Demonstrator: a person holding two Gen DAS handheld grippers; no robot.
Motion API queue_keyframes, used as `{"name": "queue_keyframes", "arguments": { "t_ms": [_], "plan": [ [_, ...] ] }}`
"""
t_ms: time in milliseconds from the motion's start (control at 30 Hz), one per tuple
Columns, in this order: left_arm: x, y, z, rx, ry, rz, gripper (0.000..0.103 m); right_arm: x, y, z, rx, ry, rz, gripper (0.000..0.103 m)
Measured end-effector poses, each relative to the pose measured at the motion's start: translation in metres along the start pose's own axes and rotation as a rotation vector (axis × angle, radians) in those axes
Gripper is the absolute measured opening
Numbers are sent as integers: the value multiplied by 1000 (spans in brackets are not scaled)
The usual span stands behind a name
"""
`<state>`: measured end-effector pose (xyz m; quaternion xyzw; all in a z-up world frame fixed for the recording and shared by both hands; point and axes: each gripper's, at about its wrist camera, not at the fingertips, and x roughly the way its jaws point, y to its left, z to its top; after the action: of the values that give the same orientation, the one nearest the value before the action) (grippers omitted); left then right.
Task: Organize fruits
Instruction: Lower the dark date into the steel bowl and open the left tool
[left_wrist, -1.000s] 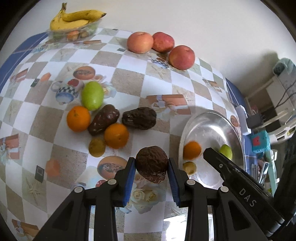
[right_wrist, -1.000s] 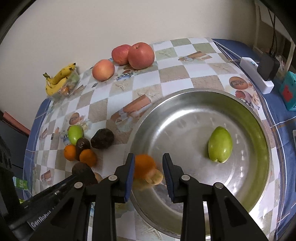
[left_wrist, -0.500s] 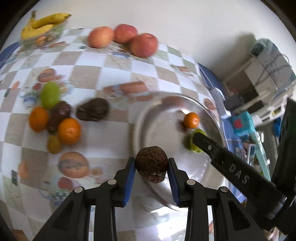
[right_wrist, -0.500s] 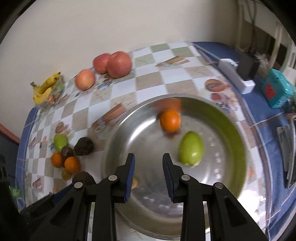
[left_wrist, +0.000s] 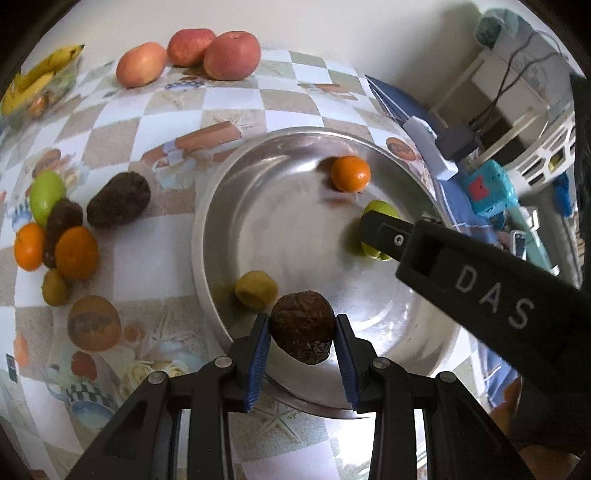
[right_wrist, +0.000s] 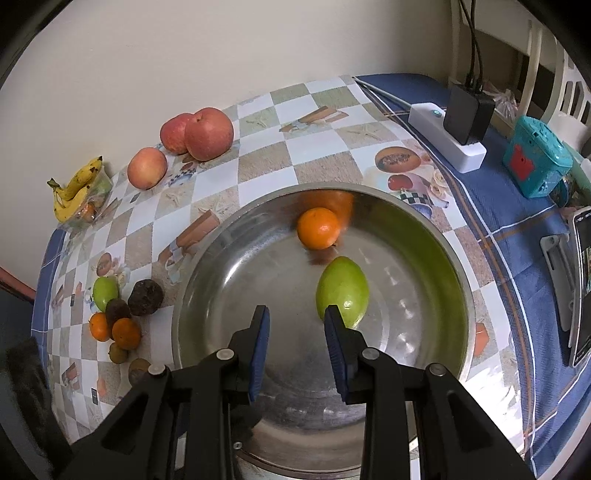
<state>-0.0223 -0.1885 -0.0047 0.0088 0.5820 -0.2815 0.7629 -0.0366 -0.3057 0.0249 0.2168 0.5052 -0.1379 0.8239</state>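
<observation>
Gripping a dark brown, wrinkled fruit (left_wrist: 303, 331) between its blue pads, the left gripper (left_wrist: 301, 345) is closed on the fruit's two sides and holds it above the near rim of the steel basin (left_wrist: 221, 206). The fruit is roundish, dull and rough-skinned, with a flattened lower end. The right gripper (right_wrist: 296, 341) has its jaws only narrowly apart, with nothing between them; it hangs over the basin, and the tip of its right finger overlaps the green fruit in the right wrist view. Inside the basin lie three fruits: an orange (right_wrist: 318, 228) near the far wall, a smooth green mango-like fruit (right_wrist: 343, 286) just in front of it, and a small yellow-green fruit (left_wrist: 256, 290) by the near left wall. On the checkered tablecloth (left_wrist: 147, 251) left of the basin sits a loose cluster: a green fruit (left_wrist: 46, 194), two dark brown fruits (left_wrist: 118, 199), two oranges (left_wrist: 77, 253) and a small olive-coloured one (left_wrist: 55, 288). Three red apples (left_wrist: 231, 55) stand by the far wall, and bananas (right_wrist: 74, 186) rest on a clear container in the far left corner.
</observation>
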Motion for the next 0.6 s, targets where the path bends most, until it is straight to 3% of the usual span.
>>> {"name": "queue_keyframes", "arguments": {
  "t_ms": [367, 600],
  "plan": [
    [11, -7, 0, 21, 20, 12, 39, 6, -7, -1, 23, 20, 2, 33],
    [7, -10, 2, 30, 10, 12, 46, 5, -6, -1, 21, 17, 3, 33]
  ]
}}
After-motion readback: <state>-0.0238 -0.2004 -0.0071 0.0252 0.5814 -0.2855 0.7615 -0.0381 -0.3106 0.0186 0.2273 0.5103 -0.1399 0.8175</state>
